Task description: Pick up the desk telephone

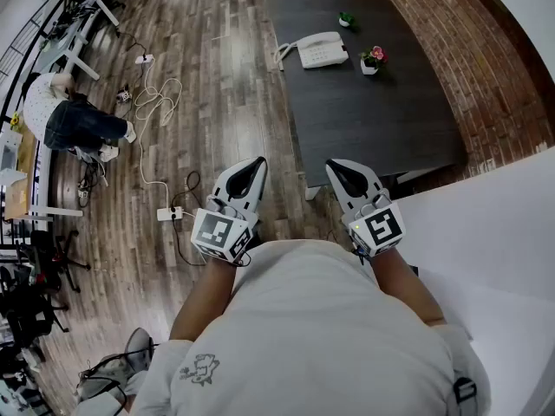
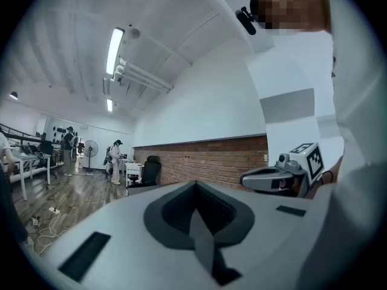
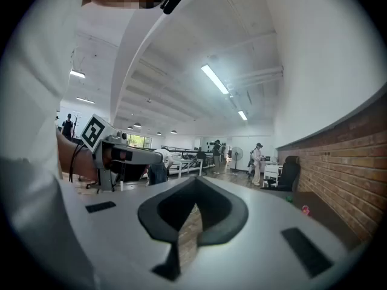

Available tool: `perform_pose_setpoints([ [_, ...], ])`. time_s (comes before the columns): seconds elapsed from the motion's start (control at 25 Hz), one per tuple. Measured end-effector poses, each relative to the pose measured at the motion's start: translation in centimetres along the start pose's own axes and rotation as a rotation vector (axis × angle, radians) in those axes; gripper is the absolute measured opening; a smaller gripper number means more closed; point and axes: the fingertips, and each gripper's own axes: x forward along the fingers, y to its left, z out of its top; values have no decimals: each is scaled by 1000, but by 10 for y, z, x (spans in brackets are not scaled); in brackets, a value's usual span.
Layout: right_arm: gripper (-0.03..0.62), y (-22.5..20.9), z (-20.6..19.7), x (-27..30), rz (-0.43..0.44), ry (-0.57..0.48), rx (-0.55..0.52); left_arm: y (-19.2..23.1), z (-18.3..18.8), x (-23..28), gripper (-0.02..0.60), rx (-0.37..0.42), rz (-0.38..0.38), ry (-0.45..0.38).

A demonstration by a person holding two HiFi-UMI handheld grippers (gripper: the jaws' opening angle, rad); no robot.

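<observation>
A white desk telephone (image 1: 317, 50) with a coiled cord lies near the far left edge of a dark table (image 1: 381, 120) in the head view. My left gripper (image 1: 258, 161) and right gripper (image 1: 333, 165) hang side by side close to my body, well short of the table and pointing level toward it. Both are shut with nothing between their jaws. In the left gripper view my left gripper (image 2: 195, 185) looks at a brick wall, with the right one (image 2: 284, 175) beside it. The right gripper (image 3: 195, 181) sees the table only as a dark strip; the phone is hidden there.
On the table stand a small pink flower pot (image 1: 373, 60) and a tiny green plant (image 1: 346, 19). White cables and a power strip (image 1: 169, 212) lie on the wooden floor at the left. A person (image 1: 65, 120) crouches at far left. A white counter (image 1: 486, 232) is at my right.
</observation>
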Motion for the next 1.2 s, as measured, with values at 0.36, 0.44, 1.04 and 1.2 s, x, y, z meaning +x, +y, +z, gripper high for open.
perform_pose_setpoints([
  [0.36, 5, 6, -1, -3, 2, -1, 5, 0, -3, -7, 11, -5, 7, -2],
  [0.44, 5, 7, -1, -2, 3, 0, 7, 1, -2, -8, 11, -6, 8, -2],
  [1.04, 5, 18, -5, 29, 11, 16, 14, 36, -20, -17, 11, -46, 20, 14],
  [1.2, 5, 24, -1, 50, 4, 5, 23, 56, -15, -22, 11, -41, 12, -2],
])
